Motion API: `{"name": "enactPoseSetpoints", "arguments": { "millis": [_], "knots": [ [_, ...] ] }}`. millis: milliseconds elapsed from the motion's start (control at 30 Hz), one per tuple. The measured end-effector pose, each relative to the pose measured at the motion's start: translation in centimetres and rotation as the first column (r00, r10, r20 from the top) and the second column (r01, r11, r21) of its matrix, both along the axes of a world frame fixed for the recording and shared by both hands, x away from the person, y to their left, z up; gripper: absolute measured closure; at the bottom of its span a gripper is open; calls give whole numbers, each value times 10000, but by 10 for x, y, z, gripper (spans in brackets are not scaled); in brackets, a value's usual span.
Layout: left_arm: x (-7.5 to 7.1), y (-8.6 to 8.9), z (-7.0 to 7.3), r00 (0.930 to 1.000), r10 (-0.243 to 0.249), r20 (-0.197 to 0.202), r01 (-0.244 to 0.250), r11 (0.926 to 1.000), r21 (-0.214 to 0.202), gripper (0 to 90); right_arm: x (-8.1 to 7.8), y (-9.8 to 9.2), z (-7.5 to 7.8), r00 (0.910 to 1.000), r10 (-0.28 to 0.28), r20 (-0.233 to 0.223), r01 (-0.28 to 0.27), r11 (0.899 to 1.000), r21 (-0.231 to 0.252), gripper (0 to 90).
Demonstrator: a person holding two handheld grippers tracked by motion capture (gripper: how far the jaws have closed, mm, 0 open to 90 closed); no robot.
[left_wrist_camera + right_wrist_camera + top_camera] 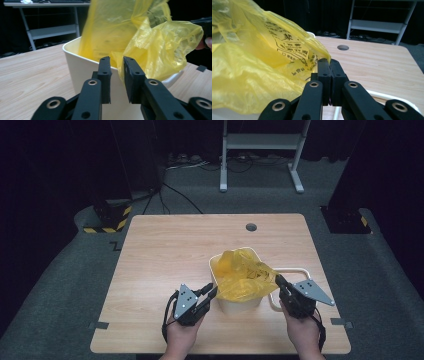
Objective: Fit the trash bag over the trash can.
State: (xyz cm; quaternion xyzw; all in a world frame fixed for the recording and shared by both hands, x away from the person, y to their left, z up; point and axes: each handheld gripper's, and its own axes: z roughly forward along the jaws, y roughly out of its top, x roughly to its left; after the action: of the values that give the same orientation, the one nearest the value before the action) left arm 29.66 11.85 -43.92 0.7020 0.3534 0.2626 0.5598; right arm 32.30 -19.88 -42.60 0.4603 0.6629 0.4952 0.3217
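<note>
Lab, dark curtains, wooden table (165, 255), floor cables (180, 195)

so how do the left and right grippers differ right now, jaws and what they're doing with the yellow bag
The left gripper has a gap between its jaws; the right gripper has its jaws pressed shut. The right one pinches an edge of the thin yellow plastic bag, while the left one's jaws sit at the rim of the cream plastic bin with a bag fold between them, not clamped. Both are black, hand-held, and flank the bin.
</note>
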Motion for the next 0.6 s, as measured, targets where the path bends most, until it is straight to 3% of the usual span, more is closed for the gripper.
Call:
{"name": "enactPoseSetpoints", "arguments": {
  "millis": [133,267,400,600],
  "knots": [
    [3,4,-5,9991,248,-347,-252,9996,-101,775,1,0,-5,9999,-19,-143,19,10000,-25,874],
    [4,2,-9,9977,-22,-670,17,10000,-66,772,2,-2,-8,9998,-32,-207,33,10000,24,858],
    [-1,-3,-5,9980,-387,-509,377,9991,-195,780,2,-3,-9,9995,-79,-314,83,9999,109,827],
    [-5,-10,-6,9949,-661,-763,694,9967,412,827,4,-6,-11,9990,-197,-410,206,9996,213,784]
  ]
}}
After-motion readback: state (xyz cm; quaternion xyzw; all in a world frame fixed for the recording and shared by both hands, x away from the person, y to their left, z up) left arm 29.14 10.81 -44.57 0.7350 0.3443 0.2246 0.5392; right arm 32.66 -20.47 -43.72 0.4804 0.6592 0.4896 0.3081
